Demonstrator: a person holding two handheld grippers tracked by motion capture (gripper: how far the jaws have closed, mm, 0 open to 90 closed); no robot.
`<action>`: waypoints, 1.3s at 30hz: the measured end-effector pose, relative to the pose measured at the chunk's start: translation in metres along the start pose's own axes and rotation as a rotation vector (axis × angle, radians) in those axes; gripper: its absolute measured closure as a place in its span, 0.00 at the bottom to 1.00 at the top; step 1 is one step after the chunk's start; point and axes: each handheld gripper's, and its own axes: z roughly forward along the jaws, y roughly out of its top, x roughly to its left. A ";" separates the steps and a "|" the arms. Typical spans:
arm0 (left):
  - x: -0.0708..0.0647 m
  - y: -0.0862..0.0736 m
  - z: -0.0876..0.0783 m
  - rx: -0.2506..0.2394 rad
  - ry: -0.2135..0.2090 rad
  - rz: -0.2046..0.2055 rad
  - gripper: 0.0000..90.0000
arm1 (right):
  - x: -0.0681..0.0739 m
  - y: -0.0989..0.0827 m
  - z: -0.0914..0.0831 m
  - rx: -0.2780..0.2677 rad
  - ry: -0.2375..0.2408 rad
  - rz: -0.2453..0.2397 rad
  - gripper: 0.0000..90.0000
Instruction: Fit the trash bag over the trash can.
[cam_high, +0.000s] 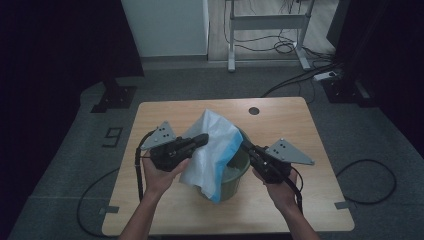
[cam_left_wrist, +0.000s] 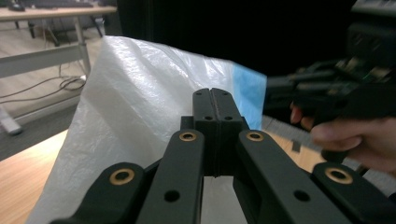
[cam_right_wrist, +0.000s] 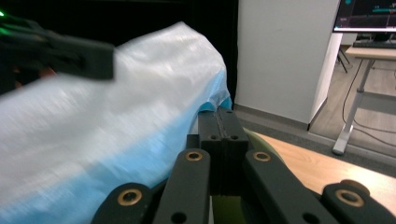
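On the wooden table (cam_high: 165, 112), a plastic bag (cam_high: 212, 150) drapes over the green bin (cam_high: 239, 175). Left gripper (cam_high: 202, 139) pinches its left edge, right gripper (cam_high: 245, 145) its bin-side edge, bag stretched between.

White bag (cam_high: 207, 150) with blue edge, green bin (cam_high: 235, 177), black tools

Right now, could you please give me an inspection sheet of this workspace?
Surface: wooden table, round grommet hole near the far edge.
Job's things: white-and-blue plastic bag draped over a green bin.
Clutter: nothing seen.
Grippers: left gripper shut on the bag's near side; right gripper shut on the bag at the bin's rim.
Cables: one black cable trails from the left gripper; more cables lie on the floor.
Surroundings: grey carpet, a desk frame behind, dark curtains at the sides.
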 end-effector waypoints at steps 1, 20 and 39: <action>0.001 0.000 -0.001 -0.009 -0.012 -0.007 1.00 | 0.000 0.000 0.000 0.000 0.000 0.000 0.99; 0.017 -0.012 -0.011 -0.085 -0.097 -0.114 1.00 | 0.000 -0.020 -0.003 0.003 0.031 0.071 0.81; 0.020 -0.013 -0.013 -0.102 -0.134 -0.140 1.00 | 0.002 -0.022 0.006 0.004 0.096 0.104 0.80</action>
